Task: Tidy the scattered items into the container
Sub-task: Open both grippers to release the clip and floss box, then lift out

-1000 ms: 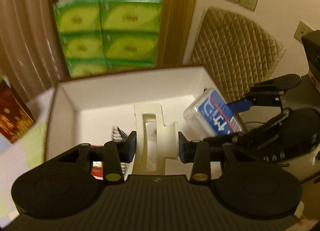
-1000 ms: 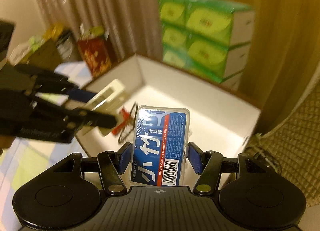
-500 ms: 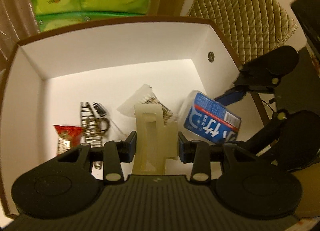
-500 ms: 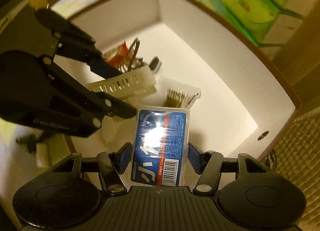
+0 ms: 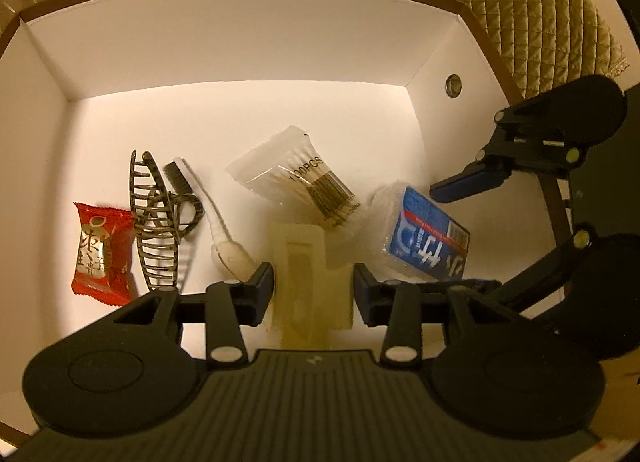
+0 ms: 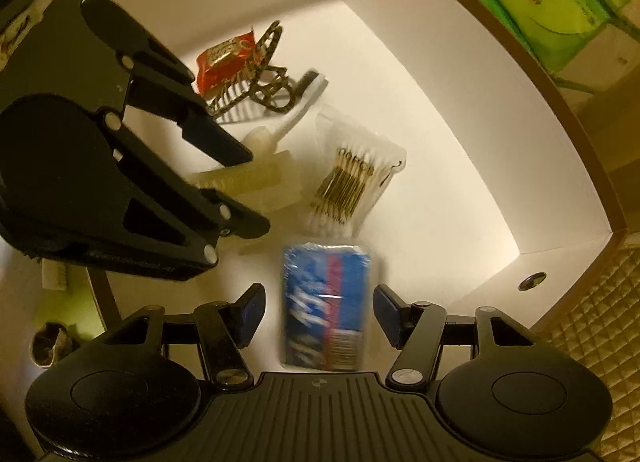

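Over the white cardboard box (image 5: 248, 50), the left gripper (image 5: 314, 286) pinches a cream plastic comb (image 5: 308, 274); the right gripper (image 6: 318, 312) gapes wide, blue floss-pick case (image 6: 326, 302) loose between its fingers, blurred

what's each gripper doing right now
left gripper: shut on cream plastic comb
right gripper: open, blue floss-pick box released

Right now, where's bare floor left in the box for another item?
Bare: the far strip of the box along its back wall, and the far right corner behind the cotton swabs. Crowded: the near half, from snack packet, hair clip and toothbrush to floss box.
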### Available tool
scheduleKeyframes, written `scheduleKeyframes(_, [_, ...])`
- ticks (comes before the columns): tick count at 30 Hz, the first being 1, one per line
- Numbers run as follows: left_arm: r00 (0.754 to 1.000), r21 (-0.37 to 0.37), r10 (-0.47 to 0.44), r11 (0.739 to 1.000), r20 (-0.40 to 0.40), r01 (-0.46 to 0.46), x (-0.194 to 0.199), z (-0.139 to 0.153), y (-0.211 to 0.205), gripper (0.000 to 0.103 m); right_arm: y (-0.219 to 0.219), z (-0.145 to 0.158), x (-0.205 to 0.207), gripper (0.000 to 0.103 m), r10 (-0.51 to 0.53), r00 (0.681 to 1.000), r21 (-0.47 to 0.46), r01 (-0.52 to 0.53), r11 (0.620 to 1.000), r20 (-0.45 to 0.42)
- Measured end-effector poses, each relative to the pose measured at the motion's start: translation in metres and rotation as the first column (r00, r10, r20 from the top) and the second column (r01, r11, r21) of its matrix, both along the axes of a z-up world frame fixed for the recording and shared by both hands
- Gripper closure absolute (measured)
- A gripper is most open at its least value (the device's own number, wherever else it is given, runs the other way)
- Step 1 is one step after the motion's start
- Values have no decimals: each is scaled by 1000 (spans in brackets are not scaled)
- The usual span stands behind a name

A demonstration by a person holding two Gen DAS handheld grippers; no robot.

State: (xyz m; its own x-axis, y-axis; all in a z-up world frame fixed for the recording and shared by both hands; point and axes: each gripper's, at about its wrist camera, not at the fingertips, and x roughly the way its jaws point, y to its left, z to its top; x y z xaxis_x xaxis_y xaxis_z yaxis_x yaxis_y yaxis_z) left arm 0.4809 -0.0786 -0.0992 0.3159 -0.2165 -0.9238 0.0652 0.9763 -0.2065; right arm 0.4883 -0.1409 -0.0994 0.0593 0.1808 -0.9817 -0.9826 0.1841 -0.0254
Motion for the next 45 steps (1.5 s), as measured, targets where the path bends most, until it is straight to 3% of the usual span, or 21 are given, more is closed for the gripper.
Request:
scheduleKeyframes(2, [1000,0,-2,1000,-1,2,1,2,0,50,1,2,1,33,-1,1000,-1,1,1000,-2])
scheduleKeyframes(5, [1000,17,-17,1000,2,17,0,5,-2,47,1,7,-1,30,9,1000,5,-9,1000,-2])
scheduleKeyframes(8, [1000,31,-21,999,5,20,-2,10,-4,32,0,10,-3,27,10,1000,14,-11,1000,5])
scheduleKeyframes(12, [1000,43,-5,999,6,5,-5,17,-2,24,-2,16,-5,24,4,1000,31,-5,999,24])
scheduleKeyframes(14, [1000,47,8,999,4,-8,-7,20,0,19,-3,20,-6,18,-3,999,42,2,999,34])
scheduleKeyframes(23, [998,112,46,992,49,-51,-17,42,2,12,-12,40,-11,11,-70,996,113,63,992,63])
scheduleKeyframes(34, [988,151,70,984,137,-91,-45,82,7,11,-26,67,-24,10,-151,984,204,130,970,92])
scheduleKeyframes(45, [966,142,77,983,246,-115,-106,125,21,12,-54,104,-55,10,-277,958,343,236,909,76])
